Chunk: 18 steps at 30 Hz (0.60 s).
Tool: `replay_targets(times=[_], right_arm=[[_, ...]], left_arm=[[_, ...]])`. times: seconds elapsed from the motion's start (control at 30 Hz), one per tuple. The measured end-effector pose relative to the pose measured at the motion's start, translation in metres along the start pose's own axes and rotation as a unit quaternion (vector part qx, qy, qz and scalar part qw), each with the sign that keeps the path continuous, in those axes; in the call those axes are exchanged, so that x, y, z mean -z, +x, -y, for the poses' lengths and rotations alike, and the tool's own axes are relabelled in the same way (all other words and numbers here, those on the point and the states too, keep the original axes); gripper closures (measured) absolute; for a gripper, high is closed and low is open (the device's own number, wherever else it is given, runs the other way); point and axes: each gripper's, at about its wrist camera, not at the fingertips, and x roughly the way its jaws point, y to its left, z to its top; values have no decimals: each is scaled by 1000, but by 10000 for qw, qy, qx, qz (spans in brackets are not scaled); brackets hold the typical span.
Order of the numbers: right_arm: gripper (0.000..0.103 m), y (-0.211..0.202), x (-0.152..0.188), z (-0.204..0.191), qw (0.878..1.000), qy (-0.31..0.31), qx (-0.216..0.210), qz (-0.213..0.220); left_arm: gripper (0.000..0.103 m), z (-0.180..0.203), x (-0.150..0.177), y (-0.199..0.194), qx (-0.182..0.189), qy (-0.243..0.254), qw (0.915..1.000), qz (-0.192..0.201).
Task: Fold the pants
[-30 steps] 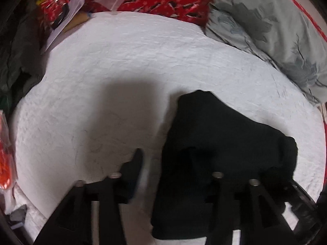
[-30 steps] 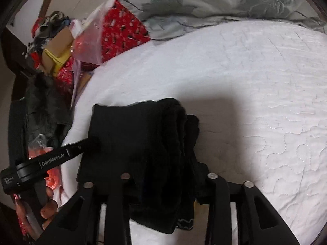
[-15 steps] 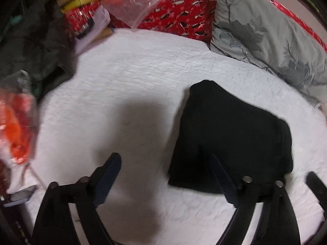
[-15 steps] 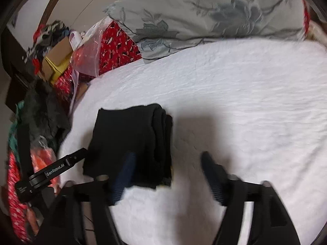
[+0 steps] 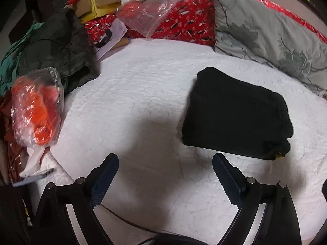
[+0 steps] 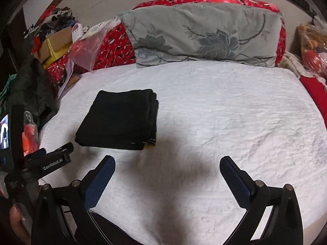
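I see the black pants [image 6: 120, 120] folded into a compact stack on the white quilt [image 6: 224, 112], toward its left side, well short of the grey floral pillow [image 6: 204, 34]. My left gripper [image 5: 165, 163] and right gripper [image 6: 167, 163] both hover above bare quilt, jaws spread wide, holding nothing.

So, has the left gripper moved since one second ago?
Yes. The left gripper has pulled back off the folded pants, toward the near edge of the white bedspread, and opened.
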Motion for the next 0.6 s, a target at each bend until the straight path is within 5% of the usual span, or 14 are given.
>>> replay_targets(times=[0.33,0.6], right_arm=[[0,-5,11,2,9996,-53,288,-29],[0,-24,12,1,9974,-246,527,420]], left_arm=[[9,11,11,-12,190,246,9992,-258],[9,20,18,-20,139,416,9989,-176]])
